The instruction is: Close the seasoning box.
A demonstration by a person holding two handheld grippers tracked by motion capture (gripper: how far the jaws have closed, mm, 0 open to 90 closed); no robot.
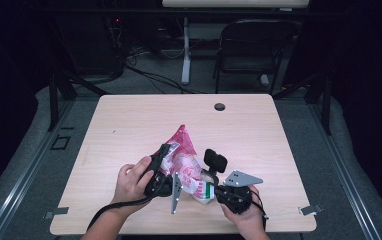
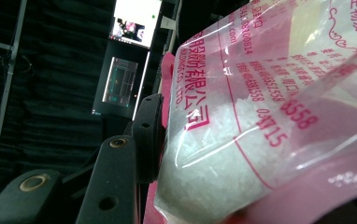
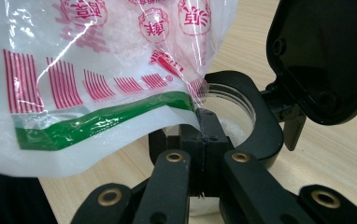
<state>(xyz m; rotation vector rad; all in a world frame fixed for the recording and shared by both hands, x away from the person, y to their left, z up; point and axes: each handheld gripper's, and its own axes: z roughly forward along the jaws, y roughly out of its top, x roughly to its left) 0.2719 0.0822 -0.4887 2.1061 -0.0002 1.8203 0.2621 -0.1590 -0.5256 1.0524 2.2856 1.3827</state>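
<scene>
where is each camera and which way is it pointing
High view: above the person's side, looking forward and down on the table; both hands and tongs enter at the bottom.
Left gripper view: rides the left tongs, looking along a black jaw pressed on the pink bag of white grains.
Right gripper view: rides the right tongs, facing the bag's corner over a flip-lid jar.
All three share the bag.

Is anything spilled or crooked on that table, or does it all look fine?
Nothing looks spilled. The pink bag of white grains is tilted on purpose over the small jar, whose black flip lid stands open. The wooden table around them looks clean.
</scene>
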